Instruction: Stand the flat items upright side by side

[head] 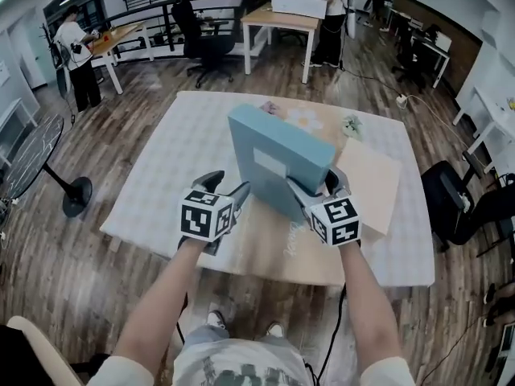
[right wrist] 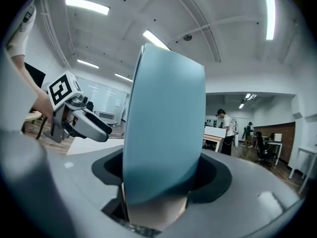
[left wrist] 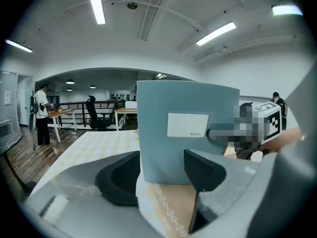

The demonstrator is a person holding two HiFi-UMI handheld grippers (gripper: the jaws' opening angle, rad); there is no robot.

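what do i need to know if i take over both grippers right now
Right gripper: shut on a lower corner of the blue flat box, which is up on edge and leaning over the table.
Left gripper: open, jaws at the box's other lower corner; I can't tell whether they touch it.
Tan flat board: lies flat to the right of the box.
Tan patterned sheet: lies flat under the box.
Done: the box is up on edge, but only in the grip.
Left: stand the box on its own, then probably raise the tan items beside it.
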